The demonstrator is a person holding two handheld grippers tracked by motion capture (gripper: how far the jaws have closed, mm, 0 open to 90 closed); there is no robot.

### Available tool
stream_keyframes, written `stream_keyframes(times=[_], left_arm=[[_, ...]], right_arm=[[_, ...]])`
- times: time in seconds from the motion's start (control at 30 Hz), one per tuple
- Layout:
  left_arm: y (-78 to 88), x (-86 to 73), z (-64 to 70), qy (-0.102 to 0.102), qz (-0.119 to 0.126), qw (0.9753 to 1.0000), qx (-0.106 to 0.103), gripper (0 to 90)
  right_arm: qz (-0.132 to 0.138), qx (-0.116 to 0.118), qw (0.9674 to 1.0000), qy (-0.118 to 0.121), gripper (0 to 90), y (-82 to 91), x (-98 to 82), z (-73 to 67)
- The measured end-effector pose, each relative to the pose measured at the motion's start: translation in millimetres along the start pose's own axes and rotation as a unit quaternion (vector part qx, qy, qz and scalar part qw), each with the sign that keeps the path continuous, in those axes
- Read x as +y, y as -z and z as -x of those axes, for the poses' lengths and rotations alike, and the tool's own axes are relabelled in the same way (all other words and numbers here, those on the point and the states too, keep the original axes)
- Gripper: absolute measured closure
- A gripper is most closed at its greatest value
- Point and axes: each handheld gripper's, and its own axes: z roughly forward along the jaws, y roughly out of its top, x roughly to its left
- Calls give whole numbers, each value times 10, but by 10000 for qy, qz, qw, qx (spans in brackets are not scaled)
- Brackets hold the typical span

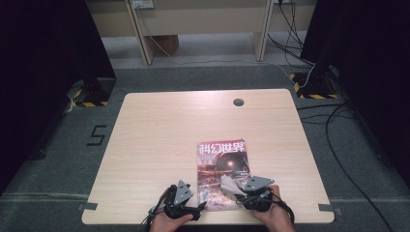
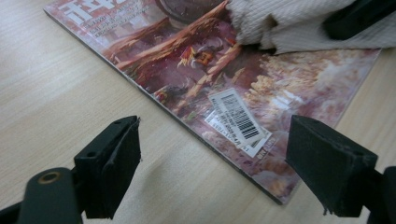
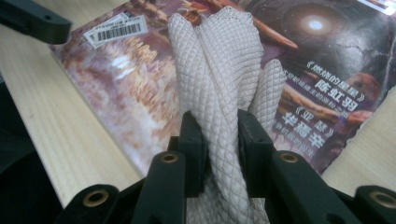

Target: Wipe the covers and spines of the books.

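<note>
- A magazine (image 1: 222, 173) lies flat on the pale wooden table (image 1: 159, 140), close to the near edge and a little right of the middle, its cover facing up.
- The masthead across the top of the cover is 4 large white Chinese characters, 科幻世界, on a red band.
- In the right gripper view, white Chinese lettering runs down the dark side of the cover; 陈虹羽 is legible, with smaller lines above and below that I can only partly read.
- A white barcode sticker (image 2: 238, 119) sits near one bottom corner of the cover; its digits are too small to read.
- A black figure 5 (image 1: 96, 135) is marked on the grey floor left of the table.
- The right gripper (image 3: 219, 135) is clamped on a bunched white cloth (image 3: 224, 70) with a diamond weave, which is pinched between the 2 jaws and rests on the lower part of the cover.
- The left gripper (image 2: 212, 163) has its jaws wide apart with nothing between the pads; it hovers just off the magazine's bottom corner by the barcode, over the table edge of the cover.
- The magazine's lower edge lies near the table's front edge, where both hands come in.
- The far half of the table is bare wood with a round cable hole (image 1: 238, 102) near the back edge, and broad bare wood lies left of the magazine.
</note>
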Motion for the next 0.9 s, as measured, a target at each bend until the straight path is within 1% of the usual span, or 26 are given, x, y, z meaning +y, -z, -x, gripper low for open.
stream_keyframes(times=[0.07,0.2,0.27,0.33,0.5,0.53,0.6,0.67,0.7,0.73,0.9], left_arm=[[-14,-4,2,-37,-40,10000,20,174],[-39,-11,30,-147,-58,9999,34,175],[-48,-10,25,-150,-58,9999,39,169],[-53,-17,14,-54,-48,10000,-1,160],[-54,-14,18,-63,-66,10000,11,160],[-53,-15,22,-72,-66,9999,31,160],[-56,-11,11,-60,-95,9999,4,158],[-63,-11,-5,6,-122,9999,-25,146],[-63,-11,-5,6,-122,9999,-25,140],[-66,-13,-13,60,-131,9999,-37,139],[-66,-7,-5,-47,-126,9999,-9,133]], right_arm=[[-1,33,10000,9,748,30,-32,-14],[36,40,9999,-94,747,80,-99,-2],[55,-21,10000,-75,747,101,-122,15],[72,-44,9999,-120,747,115,-142,32],[55,-171,9997,-169,748,152,-175,96],[61,-184,9997,-179,747,153,-176,106],[70,-222,9996,-184,747,151,-176,123],[60,-248,9995,-170,748,144,-166,143],[60,-248,9995,-170,748,144,-166,143],[27,-298,9994,-158,747,131,-142,171],[44,-417,9989,-217,748,83,-93,270]])
